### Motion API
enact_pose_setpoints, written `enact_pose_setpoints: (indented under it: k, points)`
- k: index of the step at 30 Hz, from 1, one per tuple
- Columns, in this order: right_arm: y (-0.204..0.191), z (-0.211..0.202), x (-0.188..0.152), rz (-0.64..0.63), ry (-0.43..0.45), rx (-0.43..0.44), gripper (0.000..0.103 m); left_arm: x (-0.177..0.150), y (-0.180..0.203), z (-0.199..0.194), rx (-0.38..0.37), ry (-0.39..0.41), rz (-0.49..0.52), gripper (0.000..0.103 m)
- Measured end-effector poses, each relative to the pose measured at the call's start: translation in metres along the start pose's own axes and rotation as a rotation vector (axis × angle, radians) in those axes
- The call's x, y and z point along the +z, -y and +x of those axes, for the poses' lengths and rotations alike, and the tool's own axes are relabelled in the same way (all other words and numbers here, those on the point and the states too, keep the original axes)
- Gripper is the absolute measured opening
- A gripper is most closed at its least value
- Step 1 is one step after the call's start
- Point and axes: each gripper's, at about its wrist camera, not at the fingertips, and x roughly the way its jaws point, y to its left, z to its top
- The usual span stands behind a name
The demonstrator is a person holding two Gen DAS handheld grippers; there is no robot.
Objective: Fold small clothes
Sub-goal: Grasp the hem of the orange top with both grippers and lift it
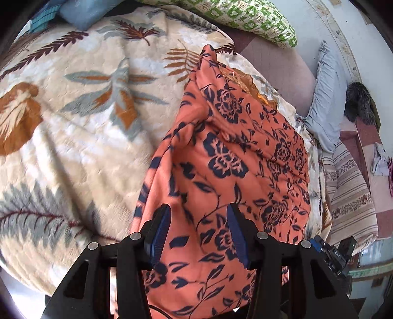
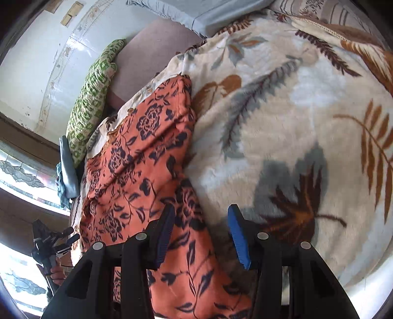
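An orange garment with dark navy flowers (image 1: 221, 159) lies stretched out on a cream leaf-patterned blanket (image 1: 73, 110). My left gripper (image 1: 199, 233) is open, its blue pads spread just above the near end of the garment. In the right wrist view the same garment (image 2: 137, 159) runs along the left side of the blanket (image 2: 294, 110). My right gripper (image 2: 201, 233) is open over the garment's near right edge, with one pad over the cloth and the other over the blanket. Neither gripper holds anything.
A green-and-white patterned pillow (image 1: 245, 17) and a pale blue pillow (image 1: 324, 98) lie at the far side of the bed. A striped cloth (image 1: 348, 191) hangs at the right. The other gripper (image 2: 51, 243) shows at the lower left of the right wrist view.
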Motion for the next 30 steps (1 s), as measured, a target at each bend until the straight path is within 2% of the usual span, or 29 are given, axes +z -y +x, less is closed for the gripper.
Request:
enact_pose_setpoints:
  k: [4,8,10,11,13,15,17,19,21,25,26,27,29,30]
  points:
    - [0.002,0.001,-0.023,-0.022,-0.037,0.005,0.047,-0.028,-0.027,-0.021,-0.017,-0.018,-0.055,0.047]
    - [-0.004,0.016,-0.036,-0.06,-0.102,-0.015,0.047,-0.046,-0.042,-0.018,-0.028,-0.066,-0.081,0.047]
    - [-0.012,0.021,-0.044,-0.139,-0.097,-0.066,0.038,-0.052,-0.041,-0.015,-0.03,-0.08,-0.069,0.045]
    - [-0.017,0.02,-0.047,-0.177,-0.087,-0.091,0.01,-0.054,-0.038,-0.015,-0.021,-0.082,-0.049,0.045]
    - [-0.02,0.007,-0.053,-0.176,-0.063,-0.062,0.007,-0.057,-0.032,-0.019,-0.028,-0.101,-0.019,0.037]
    - [-0.019,-0.015,-0.059,-0.181,-0.024,-0.052,0.006,-0.062,-0.029,-0.025,-0.049,-0.108,-0.004,0.034]
    - [-0.012,-0.027,-0.064,-0.177,-0.025,-0.085,0.003,-0.064,-0.03,-0.027,0.005,-0.093,0.017,0.034]
    - [0.002,-0.028,-0.069,-0.14,-0.049,-0.117,0.003,-0.067,-0.035,-0.025,0.029,-0.101,0.014,0.034]
    - [0.009,-0.027,-0.071,-0.128,-0.055,-0.141,0.003,-0.069,-0.038,-0.022,0.015,-0.113,-0.008,0.034]
    - [0.006,-0.034,-0.066,-0.091,-0.001,-0.068,0.01,-0.063,-0.035,-0.035,0.008,-0.082,0.004,0.034]
    - [0.006,-0.035,-0.064,-0.083,0.006,-0.056,0.013,-0.061,-0.035,-0.041,0.004,-0.064,0.008,0.034]
    - [0.005,-0.034,-0.061,-0.079,0.013,-0.058,0.025,-0.06,-0.035,-0.045,-0.004,-0.055,0.008,0.037]
    - [0.003,-0.033,-0.056,-0.079,0.021,-0.074,0.038,-0.058,-0.04,-0.053,-0.01,-0.045,0.005,0.04]
    - [0.004,-0.032,-0.054,-0.079,0.022,-0.079,0.038,-0.059,-0.042,-0.055,0.001,-0.045,0.011,0.045]
